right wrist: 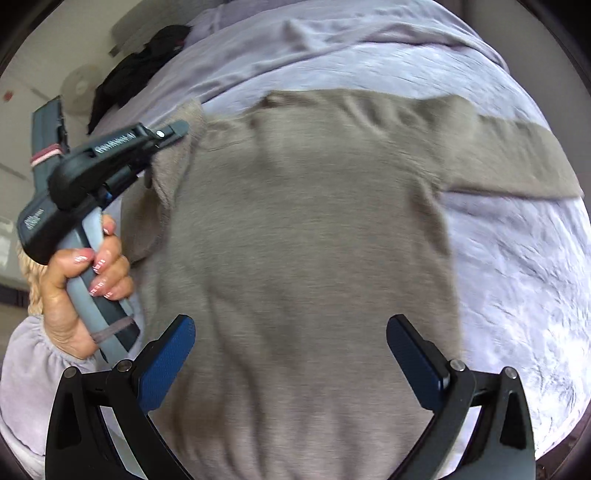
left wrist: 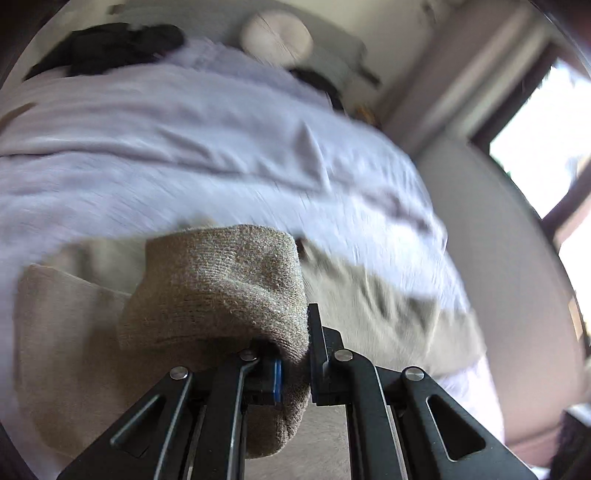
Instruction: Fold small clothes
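Observation:
A taupe knit sweater [right wrist: 306,240] lies spread flat on a lavender bedspread [right wrist: 517,258], one sleeve [right wrist: 517,158] stretched out to the right. My left gripper [left wrist: 295,369] is shut on the other sleeve's cuff [left wrist: 221,288], which bunches over its fingers and is lifted off the bed. In the right wrist view the left gripper [right wrist: 181,131] shows at the sweater's left shoulder, held by a hand. My right gripper [right wrist: 291,362] is open and empty, hovering over the sweater's lower body.
Black clothes [left wrist: 110,44] lie at the far end of the bed, also in the right wrist view [right wrist: 147,55]. A white fan [left wrist: 275,35] stands behind. A window [left wrist: 546,140] is at the right.

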